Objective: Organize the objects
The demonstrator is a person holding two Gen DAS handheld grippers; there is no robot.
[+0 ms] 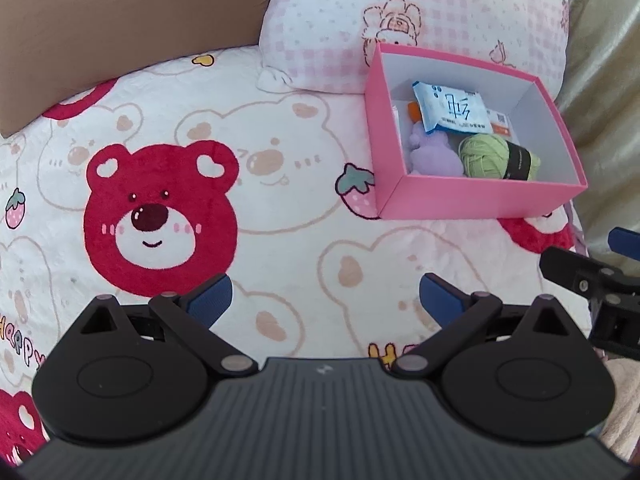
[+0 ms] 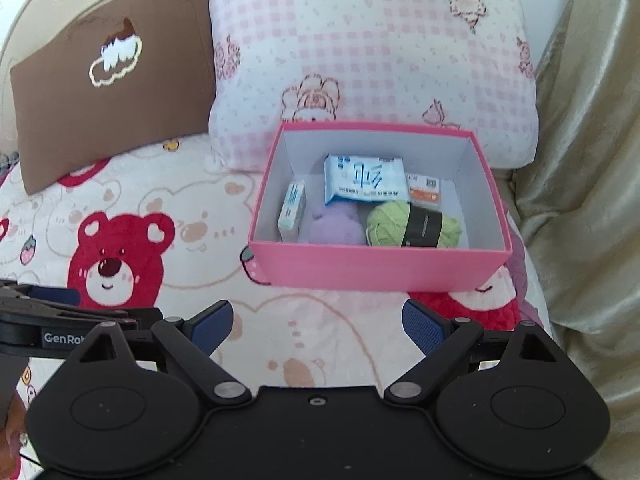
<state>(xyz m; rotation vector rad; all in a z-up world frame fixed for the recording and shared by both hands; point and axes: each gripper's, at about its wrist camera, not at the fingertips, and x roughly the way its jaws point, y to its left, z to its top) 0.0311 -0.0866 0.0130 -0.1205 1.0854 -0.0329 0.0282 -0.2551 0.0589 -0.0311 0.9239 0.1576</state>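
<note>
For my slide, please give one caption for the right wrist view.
Open right gripper faces pink cardboard box holding green yarn ball.

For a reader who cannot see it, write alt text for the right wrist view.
An open pink box on a bear-print blanket holds a green yarn ball, a purple plush, a tissue pack and small cartons. The right gripper hangs open and empty before it; two pillows lie behind.

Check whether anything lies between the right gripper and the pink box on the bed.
Nothing visible does. The right gripper is open and empty, and only bare blanket lies between its fingers and the near wall of the pink box. The left gripper sits off to its left, outside that path.
</note>
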